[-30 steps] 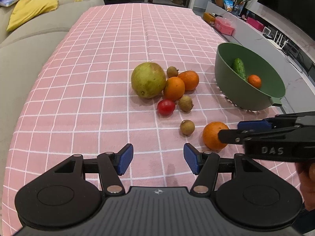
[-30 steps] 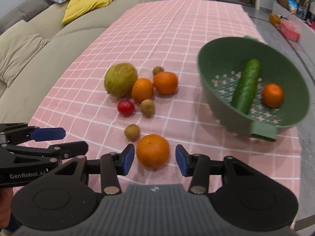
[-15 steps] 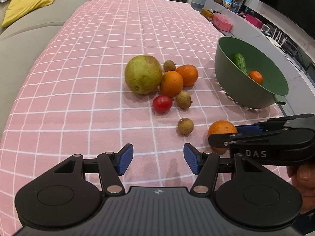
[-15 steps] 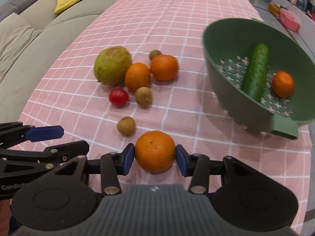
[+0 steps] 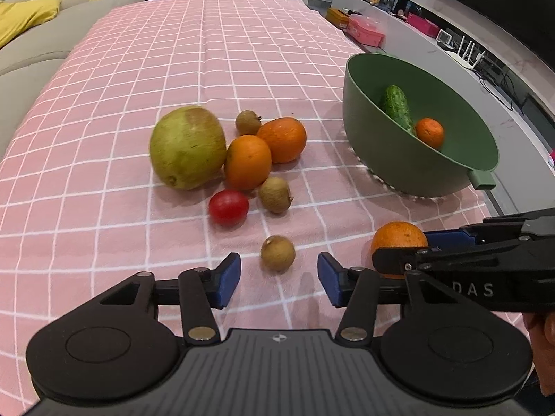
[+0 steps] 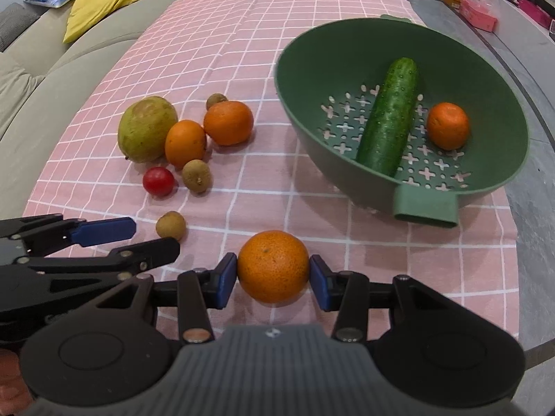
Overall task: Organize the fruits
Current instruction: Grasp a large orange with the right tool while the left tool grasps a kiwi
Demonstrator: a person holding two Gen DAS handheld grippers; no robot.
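**Fruit inventory, pink checked tabletop**

Green colander [image 6: 312, 79]: one cucumber [image 6: 388, 118], one small orange [image 6: 447, 125]. Outside, nearest: orange [image 6: 273, 266] clamped between right gripper [image 6: 274, 277] pads. Left gripper [image 5: 279, 279]: closing, pads apart, brown longan [image 5: 278, 253] just ahead, untouched. Further back: clustered oranges, longans, tomato, large green fruit.

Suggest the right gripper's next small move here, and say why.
Probably lift: the right gripper has both pads against the orange, which still sits on the tablecloth. The green colander, already holding a cucumber and a small orange, looks like the destination.
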